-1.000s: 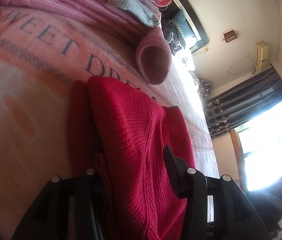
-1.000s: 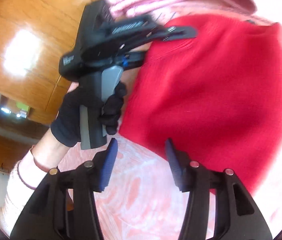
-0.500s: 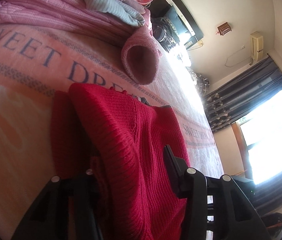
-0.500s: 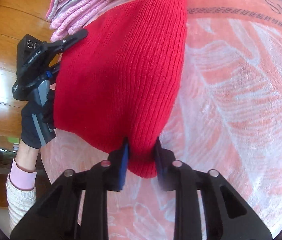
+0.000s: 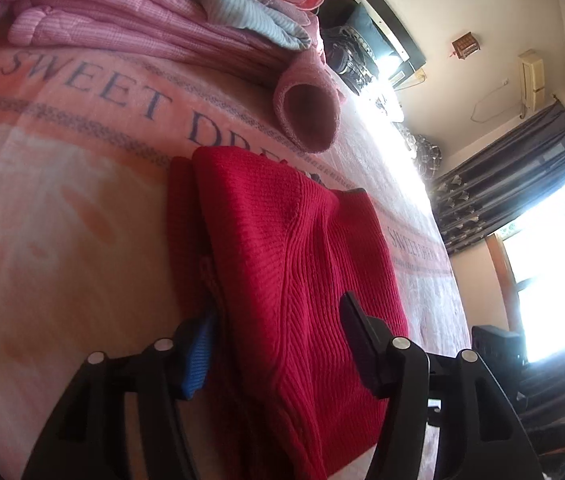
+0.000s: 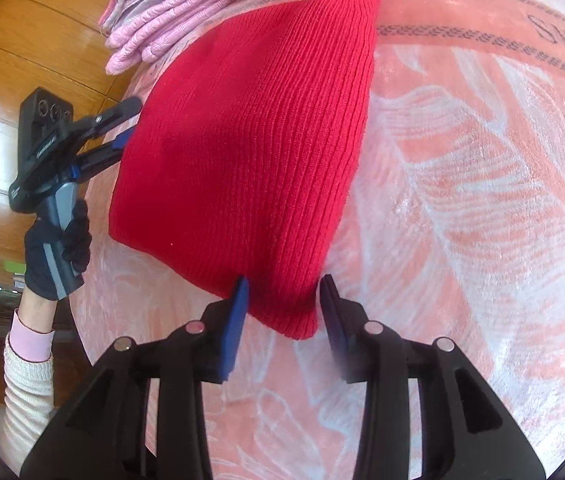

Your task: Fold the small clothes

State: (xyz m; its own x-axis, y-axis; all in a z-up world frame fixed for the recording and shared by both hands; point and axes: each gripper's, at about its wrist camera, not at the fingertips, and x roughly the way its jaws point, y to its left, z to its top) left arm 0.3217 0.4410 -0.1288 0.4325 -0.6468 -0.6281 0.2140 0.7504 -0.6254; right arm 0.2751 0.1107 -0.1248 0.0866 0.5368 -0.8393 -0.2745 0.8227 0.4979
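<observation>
A red knitted sweater [image 6: 250, 140] lies folded on the pink blanket [image 6: 462, 200]. In the right wrist view its near corner sits between the fingers of my right gripper [image 6: 284, 290], which stands open around it without pinching. My left gripper [image 5: 274, 320] is open too, its fingers straddling the folded edge of the red sweater [image 5: 282, 248]; the blue pad [image 5: 198, 348] shows at the left, beside the cloth. From the right wrist view the left gripper [image 6: 124, 126] touches the sweater's far left edge, held by a black-gloved hand [image 6: 56, 256].
A stack of folded pink and striped bedding [image 5: 142, 28] lies at the blanket's far side, with a pink knitted tube [image 5: 308, 116] in front of it. A wooden floor [image 6: 22, 60] lies beyond the bed's edge. Dark curtains and a bright window [image 5: 542, 248] are at the right.
My right gripper came in and shut on the sweater's near corner half a second ago; its jaws now stand apart. The left gripper has drawn back slightly, uncovering its blue pad.
</observation>
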